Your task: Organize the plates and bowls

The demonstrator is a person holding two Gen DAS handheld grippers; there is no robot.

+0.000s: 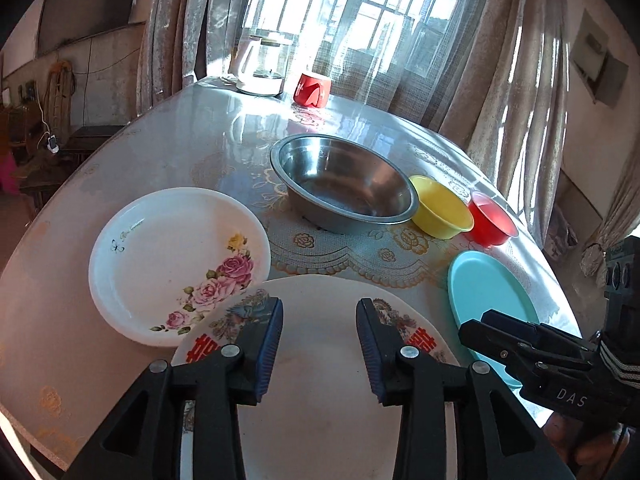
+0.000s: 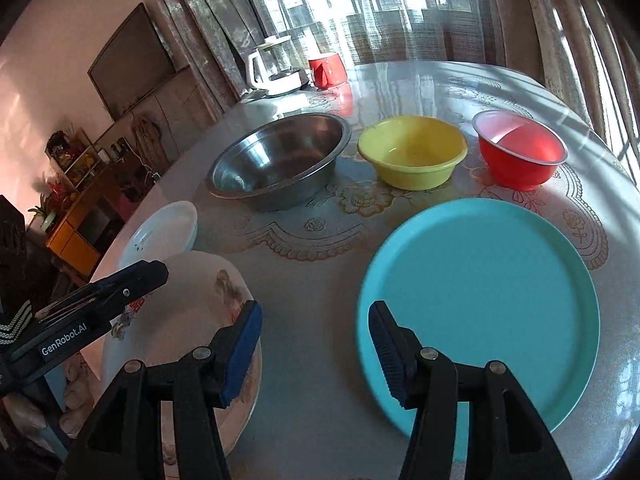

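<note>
Plates (image 2: 480,300), bowls (image 2: 412,152) — lace-clothed table (image 2: 320,248), curtained window (image 2: 360,8)

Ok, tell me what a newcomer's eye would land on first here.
Probably the row of bowls across the table: steel bowl, yellow bowl, red bowl, left to right. Nearer, the teal plate lies flat on the right, the rose plate on the left. Both grippers, left and right, stand open and empty.

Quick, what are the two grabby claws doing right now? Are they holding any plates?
Left gripper: open, holding nothing, above the cream plate.
Right gripper: open, holding nothing, by the teal plate.
</note>
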